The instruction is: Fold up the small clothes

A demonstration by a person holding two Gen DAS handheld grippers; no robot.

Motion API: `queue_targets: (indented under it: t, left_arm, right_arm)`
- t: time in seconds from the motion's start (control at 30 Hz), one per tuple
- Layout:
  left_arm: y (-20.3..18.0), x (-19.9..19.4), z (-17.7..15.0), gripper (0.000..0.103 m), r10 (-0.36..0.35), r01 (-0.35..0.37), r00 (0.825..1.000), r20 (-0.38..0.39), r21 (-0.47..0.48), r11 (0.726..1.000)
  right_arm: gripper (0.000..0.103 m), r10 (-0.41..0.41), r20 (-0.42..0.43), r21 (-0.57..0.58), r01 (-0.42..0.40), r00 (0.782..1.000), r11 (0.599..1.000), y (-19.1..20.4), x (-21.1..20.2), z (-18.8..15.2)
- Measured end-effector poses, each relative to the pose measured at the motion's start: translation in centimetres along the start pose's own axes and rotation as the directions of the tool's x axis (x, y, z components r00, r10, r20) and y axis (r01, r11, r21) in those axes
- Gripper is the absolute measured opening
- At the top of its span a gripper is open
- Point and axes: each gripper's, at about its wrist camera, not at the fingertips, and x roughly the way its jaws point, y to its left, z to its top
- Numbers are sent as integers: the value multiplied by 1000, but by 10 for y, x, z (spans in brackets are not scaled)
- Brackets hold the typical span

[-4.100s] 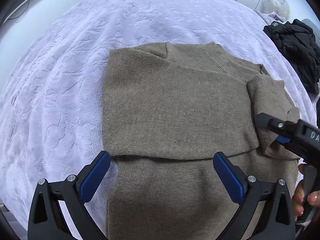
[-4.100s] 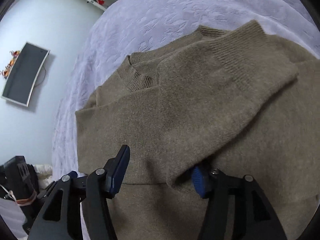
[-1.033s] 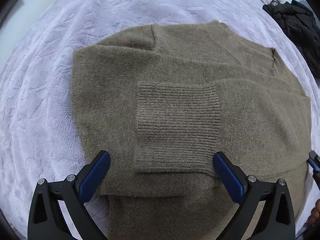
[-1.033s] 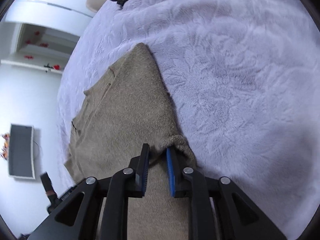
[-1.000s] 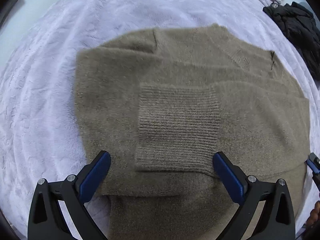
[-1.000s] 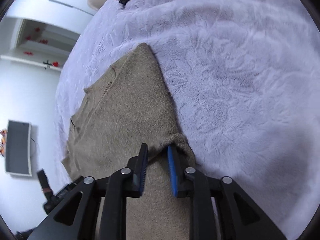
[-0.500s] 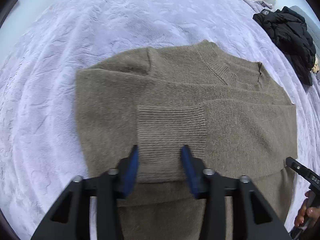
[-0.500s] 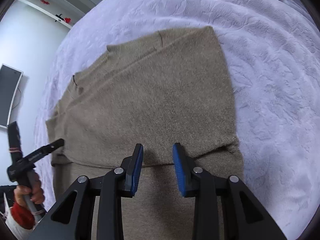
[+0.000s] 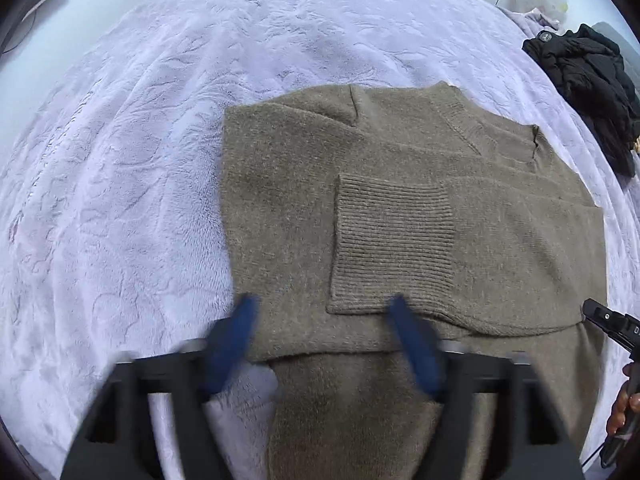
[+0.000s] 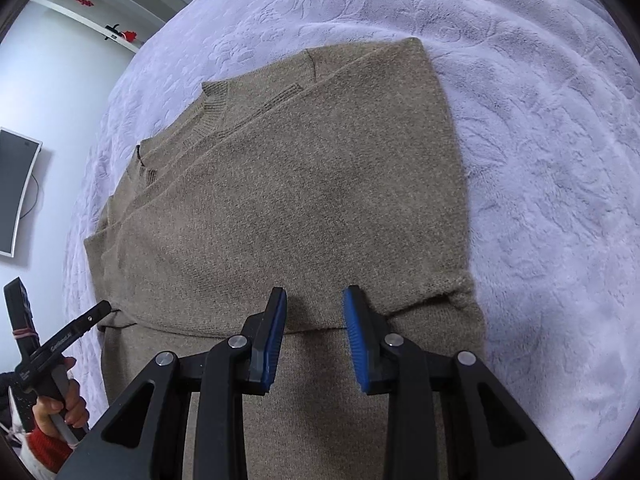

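Sweater point(image 9: 400, 220) lies flat on the bed point(image 9: 140, 180), both sleeves folded across its body (ribbed cuff on top). Left gripper point(image 9: 320, 344), blurred, hangs open and empty over its lower edge; right gripper point(image 10: 314, 336) likewise, narrower.

Both wrist views look down close (from opposite sides) over the same sweater point(image 9: 400, 208), bedspread point(image 10: 540, 140) around

A home bedroom is shown. A bed is covered by a lavender embossed plush blanket point(image 9: 168, 128), on which a crumpled black garment point(image 9: 588, 84) is left. A wall-mounted flat-screen television point(image 10: 16, 196) and a white wall shelf with small red ornaments point(image 10: 116, 8) are seen on the pale walls.
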Motion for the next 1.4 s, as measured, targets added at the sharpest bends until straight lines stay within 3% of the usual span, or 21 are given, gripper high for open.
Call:
queue_targets:
  t: [0.13, 0.27, 0.4, 0.5, 0.67, 0.7, 0.73, 0.8, 0.87, 1.07, 1.17, 1.23, 1.3, 1.37, 1.4]
  left_arm:
    - [3, -7, -4, 89, 21, -22, 1000, 7, 13, 1000]
    - [17, -15, 20, 89, 9, -7, 998, 66, -36, 999]
    - [45, -7, 54, 89, 30, -20, 996, 86, -119, 993]
    - [68, 11, 73, 89, 27, -18, 998, 48, -167, 986]
    - [87, 21, 82, 89, 64, -53, 996, 54, -191, 980]
    - [89, 24, 82, 89, 78, -68, 996, 46, -186, 980]
    - [90, 27, 83, 89, 90, -82, 995, 41, -180, 980]
    - [89, 30, 84, 89, 116, -105, 992, 53, -169, 980]
    - [92, 32, 83, 89, 144, -132, 987, 67, -162, 978]
    - [98, 44, 83, 89, 126, -115, 990, 60, -161, 980]
    - [98, 34, 79, 89, 112, -104, 993, 48, -157, 982]
    - [97, 22, 73, 89, 109, -100, 993, 53, -150, 984]
    - [89, 11, 70, 89, 95, -86, 994, 61, -137, 987]
    - [81, 3, 62, 90, 87, -79, 994, 61, -113, 990]
    - [76, -2, 59, 101, 89, -83, 994, 59, -97, 992]
  right_arm:
    - [33, -14, -14, -18, 14, 1000, 1000, 4, -2, 1]
    - [36, 3, 6, -33, -3, 1000, 999, 10, -13, 6]
    - [65, 37, 90, -39, -33, 995, 999, 8, -27, 31]
    - [65, 14, 121, 11, -15, 993, 1000, -7, -25, 60]
    - [65, -29, 151, 98, 14, 988, 995, -39, -11, 95]
    - [62, -23, 117, 129, 8, 993, 992, -48, 0, 98]
    - [41, -11, 90, 148, -2, 996, 989, -53, 7, 99]
    - [18, 48, 62, 153, -57, 997, 987, -55, 14, 98]
    - [18, 49, 77, 116, -57, 996, 992, -51, 11, 97]
    - [17, 0, 59, 118, -7, 998, 993, -62, 23, 97]
    - [28, -12, 71, 126, 3, 997, 992, -56, 16, 94]
    - [48, -34, 69, 105, 27, 997, 994, -50, 9, 91]
    - [59, -67, 77, 61, 63, 995, 996, -40, -1, 87]
    - [59, -85, 86, 37, 83, 993, 996, -33, -12, 81]
    - [59, -80, 86, 36, 77, 993, 996, -32, -16, 79]
